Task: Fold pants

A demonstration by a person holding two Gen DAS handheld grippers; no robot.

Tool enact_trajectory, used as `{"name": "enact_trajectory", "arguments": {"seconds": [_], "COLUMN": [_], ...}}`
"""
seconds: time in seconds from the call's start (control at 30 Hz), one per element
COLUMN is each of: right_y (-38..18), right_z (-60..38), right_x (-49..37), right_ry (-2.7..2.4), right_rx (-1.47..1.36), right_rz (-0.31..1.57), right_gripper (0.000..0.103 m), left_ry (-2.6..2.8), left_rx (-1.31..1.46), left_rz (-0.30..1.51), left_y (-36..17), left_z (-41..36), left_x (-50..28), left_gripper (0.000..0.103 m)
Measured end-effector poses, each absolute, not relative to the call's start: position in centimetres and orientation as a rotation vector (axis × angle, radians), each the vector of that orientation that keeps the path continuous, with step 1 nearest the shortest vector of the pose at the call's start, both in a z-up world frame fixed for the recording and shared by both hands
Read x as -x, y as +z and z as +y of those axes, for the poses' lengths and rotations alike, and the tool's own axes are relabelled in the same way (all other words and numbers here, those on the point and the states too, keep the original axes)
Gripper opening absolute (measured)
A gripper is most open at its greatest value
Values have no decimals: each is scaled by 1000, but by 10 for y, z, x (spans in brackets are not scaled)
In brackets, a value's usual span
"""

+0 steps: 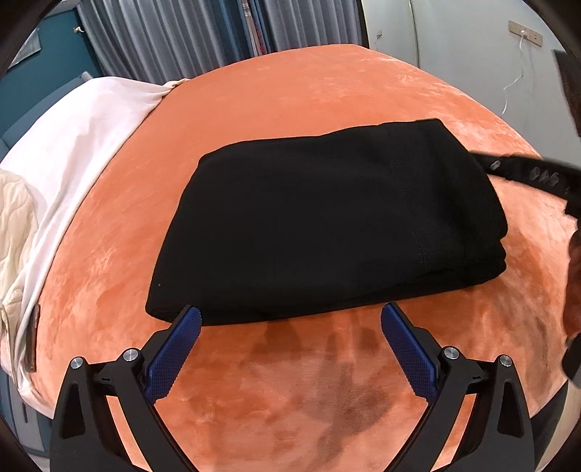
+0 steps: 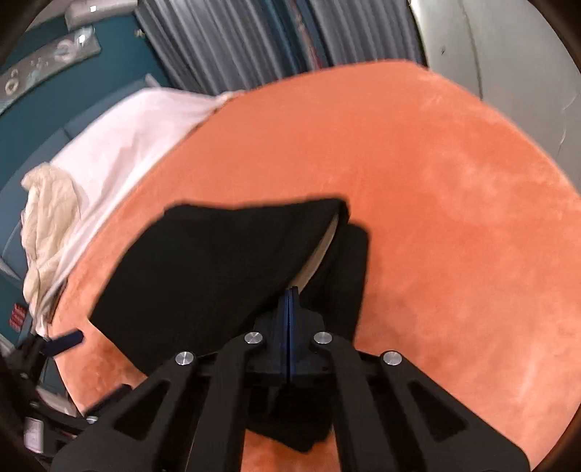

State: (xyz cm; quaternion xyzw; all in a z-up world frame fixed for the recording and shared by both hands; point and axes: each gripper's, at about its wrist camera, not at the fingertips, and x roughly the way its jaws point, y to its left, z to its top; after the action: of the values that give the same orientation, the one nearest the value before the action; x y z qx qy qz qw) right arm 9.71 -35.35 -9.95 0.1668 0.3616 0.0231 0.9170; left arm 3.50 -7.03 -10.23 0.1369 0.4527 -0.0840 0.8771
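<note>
I take the black pants as my landmark; they lie folded into a thick flat bundle on the orange blanket.

Nearest to me in the left wrist view, my left gripper hangs just short of the pants' near edge, jaws spread wide with nothing between them. Its left blue pad overlaps that near edge in the picture; whether it touches the cloth I cannot tell. The other pad stands over bare blanket just beside the edge.

In the right wrist view, my right gripper has its two blue pads pressed flat together. Black cloth lies around and under the tips, and the top layer of the pants stands lifted there, showing a pale lining beneath. Whether a fold is actually pinched I cannot tell.

Left of the pants, at the blanket's edge, lie a white sheet and a crumpled cream quilt. Beyond the pants' far side hang grey curtains.
</note>
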Motion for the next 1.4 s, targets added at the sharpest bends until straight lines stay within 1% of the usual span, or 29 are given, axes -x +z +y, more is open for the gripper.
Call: {"name": "enact_trajectory", "arguments": {"seconds": [0.13,0.2,0.3,0.47,0.5,0.53,0.57,0.6,0.63,0.73,0.77,0.8,0.83,0.87,1.03,1.27,1.3,1.37,1.4], "right_y": [-122,-119,-110,-111,-111,-112,-113,-113,-114,-118,-116,-112,-109,-106,-116,-132,-134,-128,-120], "right_z": [-364,-354,-336,-323,-325,-330,-336,-339,-339,-340,-340,-339,-338,-336,-328,-347,-348,-352,-354], "right_x": [-102,-99,-103,-126,-126,-128,-127,-125,-125,-124,-123,-120,-119,-118,-123,-134,-135,-132,-128], "right_ry": [42,71,160,180,168,153,112,94,95,118,118,116,131,149,152,270,272,275,281], "right_rx": [-336,-302,-275,-206,-195,-196,-189,-175,-172,-190,-183,-177,-186,-195,-141,-307,-321,-335,-355], "right_rz": [808,791,786,846,848,853,854,842,850,870,864,845,832,821,866,907,907,888,866], "right_gripper": [0,0,3,3,5,21,43,48,49,47,41,37,30,26,25,25,22,8,8], "left_ry": [-178,-174,-175,-175,-175,-173,-173,-171,-169,-167,-166,-168,-170,-172,-175,-181,-184,-189,-191], "left_rx": [-276,-279,-281,-286,-285,-284,-283,-279,-276,-262,-259,-255,-254,-255,-260,-254,-251,-252,-256], "left_rz": [952,953,958,951,948,945,944,944,946,961,964,965,966,965,965,973,974,972,967], "left_y": [-104,-105,-106,-103,-103,-102,-101,-101,-101,-104,-104,-105,-105,-105,-106,-107,-107,-106,-105], "left_z": [-70,-70,-71,-71,-70,-68,-67,-65,-63,-61,-60,-61,-61,-61,-62,-63,-63,-65,-65], "left_x": [-36,-36,-37,-37,-36,-37,-37,-38,-38,-42,-43,-44,-43,-43,-44,-44,-44,-43,-42], "left_gripper": [98,98,98,98,98,98,98,98,98,98,98,98,98,98,98,98,98,98,98]}}
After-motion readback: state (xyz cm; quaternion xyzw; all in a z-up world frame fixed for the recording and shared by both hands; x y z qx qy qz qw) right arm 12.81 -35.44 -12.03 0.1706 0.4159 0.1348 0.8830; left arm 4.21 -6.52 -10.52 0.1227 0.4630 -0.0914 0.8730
